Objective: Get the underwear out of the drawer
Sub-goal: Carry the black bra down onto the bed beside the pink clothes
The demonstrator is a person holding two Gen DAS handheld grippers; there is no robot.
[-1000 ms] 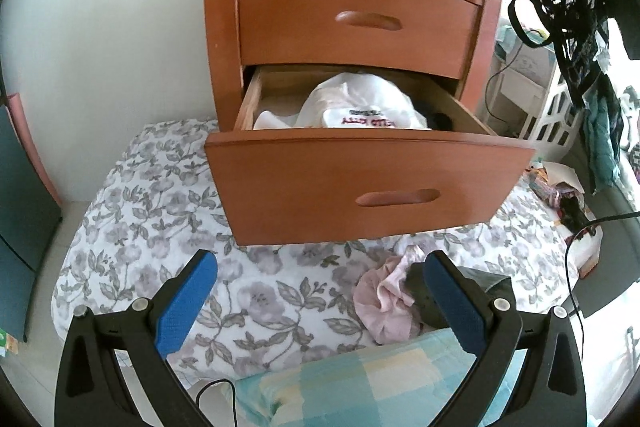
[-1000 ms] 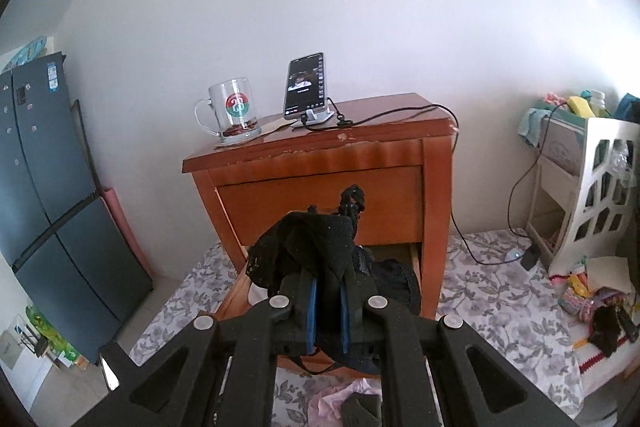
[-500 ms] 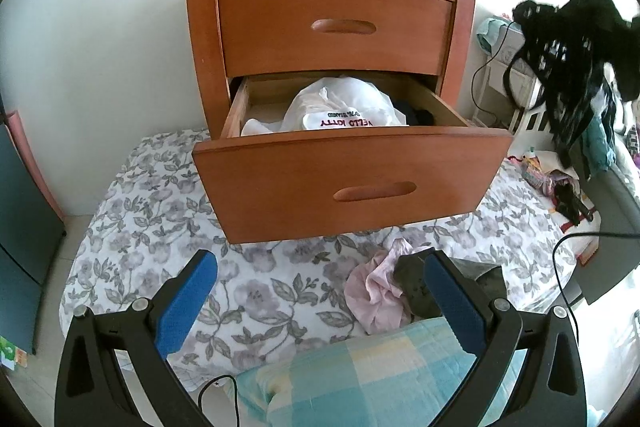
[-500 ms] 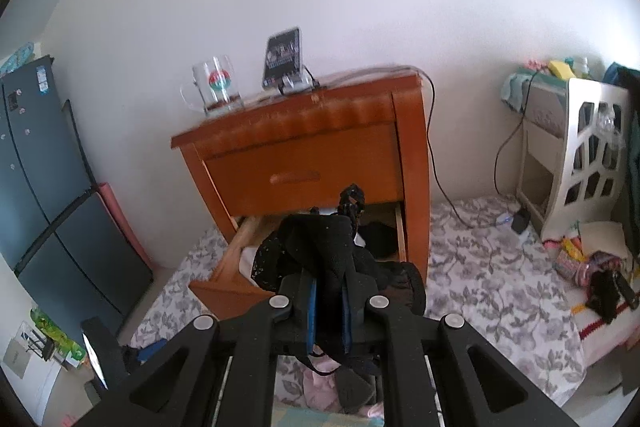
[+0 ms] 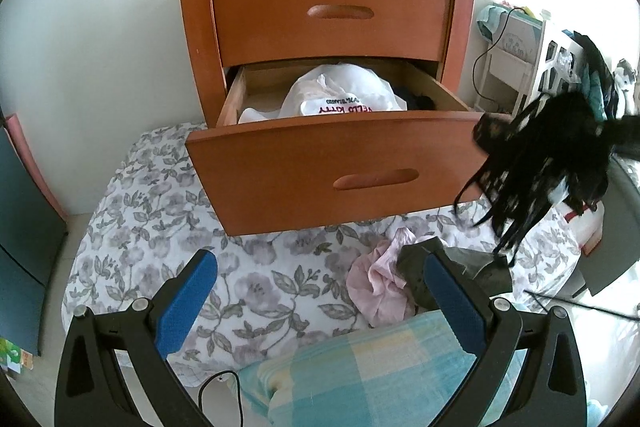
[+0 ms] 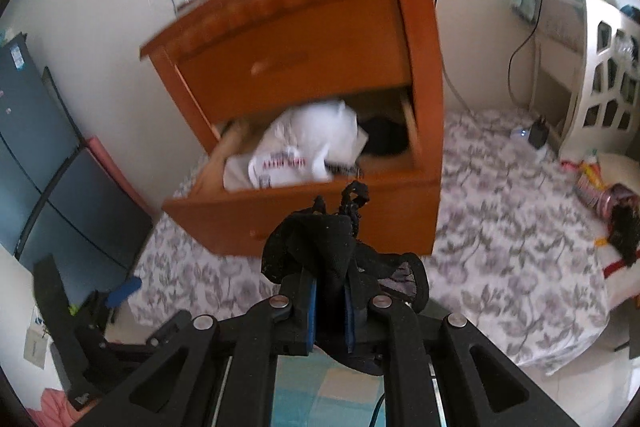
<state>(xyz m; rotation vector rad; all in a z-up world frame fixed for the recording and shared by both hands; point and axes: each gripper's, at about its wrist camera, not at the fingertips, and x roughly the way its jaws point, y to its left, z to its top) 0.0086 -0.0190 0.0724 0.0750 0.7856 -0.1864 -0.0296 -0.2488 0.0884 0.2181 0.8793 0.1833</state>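
With the black lace underwear [image 6: 320,247] clamped in my right gripper [image 6: 331,311], it now hangs lower, at the frame's right edge beside the open drawer [image 5: 336,167] front, over the pink and dark garments [image 5: 384,287] already out. Drop comes next. Left gripper [image 5: 320,295] gapes empty.
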